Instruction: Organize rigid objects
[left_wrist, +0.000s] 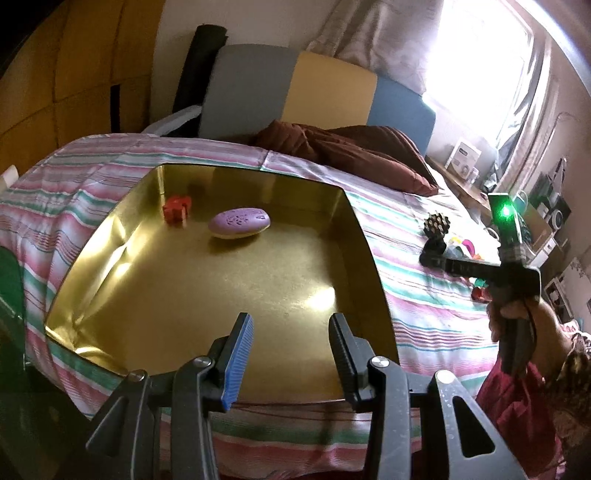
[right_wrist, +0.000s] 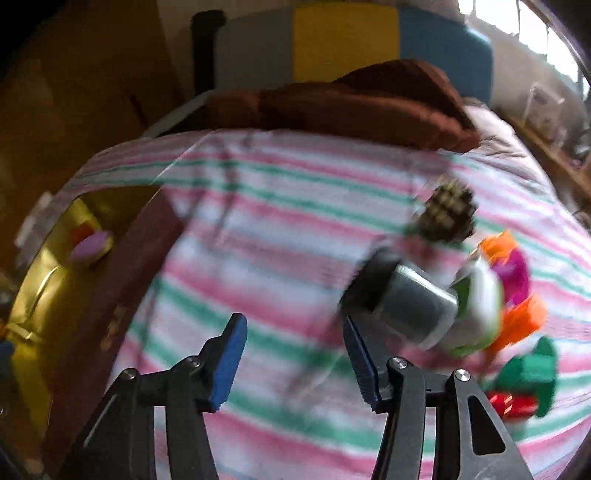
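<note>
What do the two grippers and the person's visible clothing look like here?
The left gripper has dark grey linkage arms with silver rivets, one blue ribbed pad and one black ribbed pad. The right gripper has the same frame, both pads blue. From outside, the right gripper's black body carries a box with a green light. The hand holding it wears a patterned sleeve over red cloth.
</note>
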